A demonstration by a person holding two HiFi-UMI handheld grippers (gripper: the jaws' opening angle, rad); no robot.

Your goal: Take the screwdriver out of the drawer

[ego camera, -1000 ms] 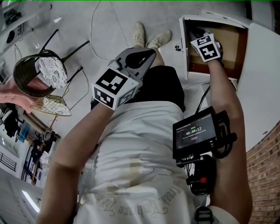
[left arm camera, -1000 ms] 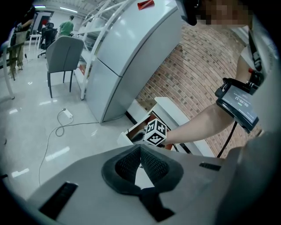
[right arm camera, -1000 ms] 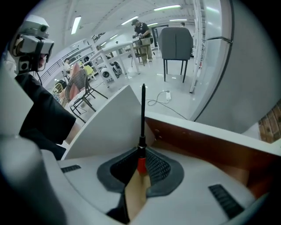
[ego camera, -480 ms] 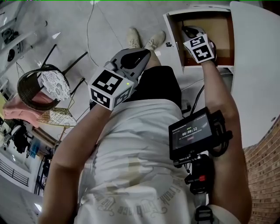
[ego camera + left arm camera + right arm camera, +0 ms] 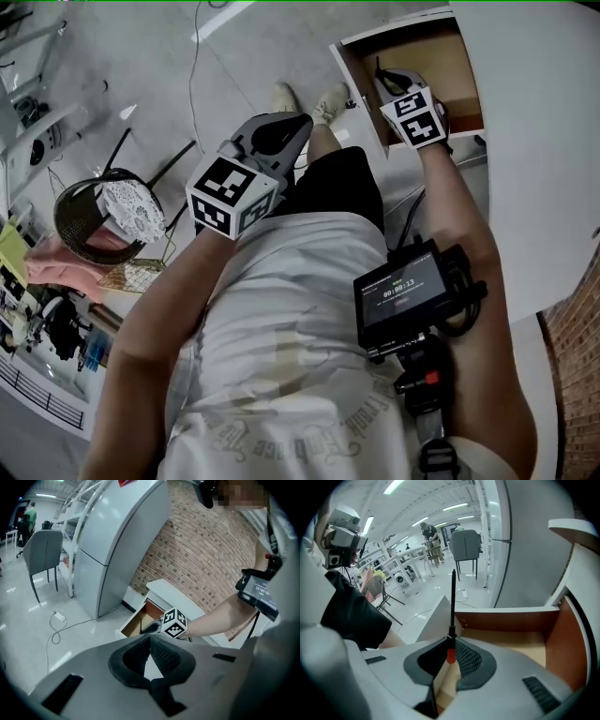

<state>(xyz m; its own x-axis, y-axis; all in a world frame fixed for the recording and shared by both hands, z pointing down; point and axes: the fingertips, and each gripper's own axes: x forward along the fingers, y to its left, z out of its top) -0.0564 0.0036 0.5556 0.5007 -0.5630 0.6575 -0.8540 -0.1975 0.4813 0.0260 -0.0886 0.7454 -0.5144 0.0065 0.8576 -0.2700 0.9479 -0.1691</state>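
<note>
The screwdriver [image 5: 452,603] has a thin black shaft and a red grip, and it stands upright with its tip pointing away. My right gripper [image 5: 450,651] is shut on its red part, over the open wooden drawer [image 5: 520,637]. In the head view the right gripper [image 5: 389,82] sits at the drawer's [image 5: 448,58] left side, with the screwdriver shaft [image 5: 378,68] poking beyond it. My left gripper [image 5: 298,122] hangs above the person's lap, shut with nothing in it. The left gripper view shows its tips [image 5: 150,637] meeting, with the drawer [image 5: 137,623] and the right gripper [image 5: 152,627] beyond.
The drawer belongs to a white cabinet [image 5: 534,141] next to a brick wall [image 5: 577,337]. A monitor [image 5: 403,298] is strapped to the right forearm. A wicker chair [image 5: 94,220] and a cable [image 5: 197,56] are on the floor at left. A grey fridge [image 5: 117,541] stands past the drawer.
The head view has swung, so the drawer now sits higher and further left. The right gripper stays at the drawer with the screwdriver shaft now showing. The left gripper has barely moved.
</note>
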